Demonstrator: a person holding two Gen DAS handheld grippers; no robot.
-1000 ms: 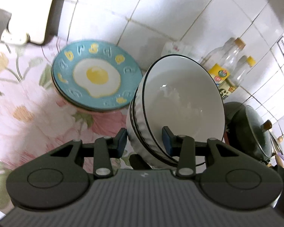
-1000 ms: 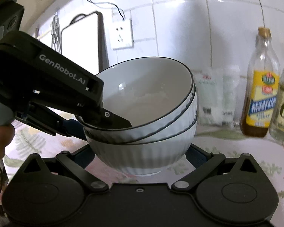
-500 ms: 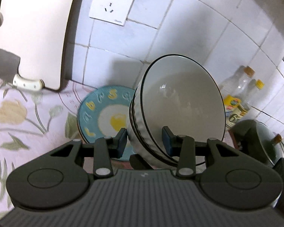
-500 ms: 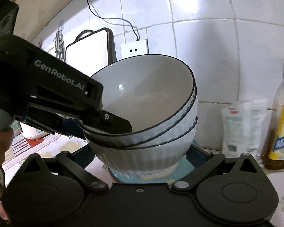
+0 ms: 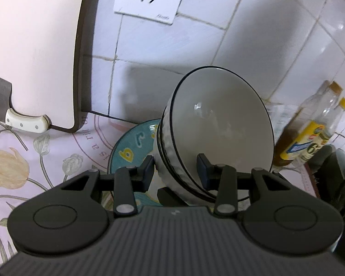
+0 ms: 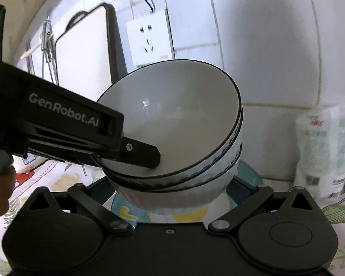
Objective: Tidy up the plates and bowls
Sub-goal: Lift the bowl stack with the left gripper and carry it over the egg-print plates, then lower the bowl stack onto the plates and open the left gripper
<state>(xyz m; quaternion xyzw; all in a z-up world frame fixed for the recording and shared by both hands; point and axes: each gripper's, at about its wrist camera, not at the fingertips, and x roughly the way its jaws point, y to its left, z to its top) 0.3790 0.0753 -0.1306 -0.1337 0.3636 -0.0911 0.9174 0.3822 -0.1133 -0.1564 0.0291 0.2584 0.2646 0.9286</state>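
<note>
White bowls (image 5: 218, 138), nested, sit pinched at the rim by the left gripper (image 5: 176, 172), tilted over the plate (image 5: 128, 151).

From the right, the right gripper (image 6: 172, 191) flanks the stack (image 6: 172, 138); whether it grips, I cannot tell. A rim-only hold could let them slip and chip.

Left gripper (image 5: 176, 172) jaws clamped on a rim; right gripper (image 6: 172, 184) jaws spread wide, level beneath.
</note>
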